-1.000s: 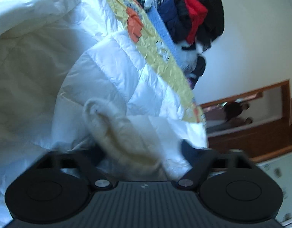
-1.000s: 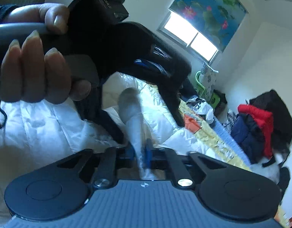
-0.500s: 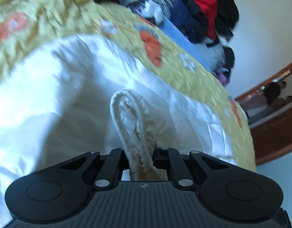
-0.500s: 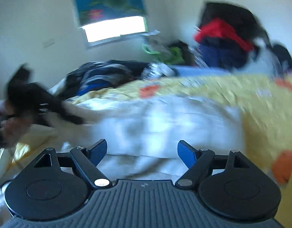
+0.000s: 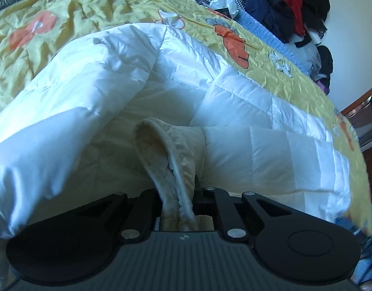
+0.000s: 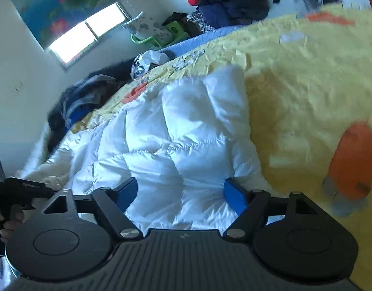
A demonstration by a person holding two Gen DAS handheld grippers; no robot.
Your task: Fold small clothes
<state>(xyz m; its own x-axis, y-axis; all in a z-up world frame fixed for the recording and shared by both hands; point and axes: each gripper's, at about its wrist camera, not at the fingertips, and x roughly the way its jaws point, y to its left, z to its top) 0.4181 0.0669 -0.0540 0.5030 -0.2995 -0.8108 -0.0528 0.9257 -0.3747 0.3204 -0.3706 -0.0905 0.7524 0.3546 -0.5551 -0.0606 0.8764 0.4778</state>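
White puffer jacket [image 5: 234, 126] cuff [image 5: 171, 150] clamped in left gripper [image 5: 183, 194]. Right gripper [image 6: 179, 191] empty, jaws closing over the hem; bite deep, then fold evenly.

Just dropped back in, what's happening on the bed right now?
A person is folding a white puffer jacket spread on the yellow bedspread. The left gripper is shut on the jacket's cream knit cuff. The right gripper hovers over the jacket's quilted body, jaws apart but closing slightly, gripping nothing.

place: home bedroom
bed: yellow quilt [image 6: 295, 77], white duvet [image 6: 176, 131]
clutter: clothes pile [image 5: 282, 2]
wall: window [image 6: 86, 34], flower blind [image 6: 62, 2]
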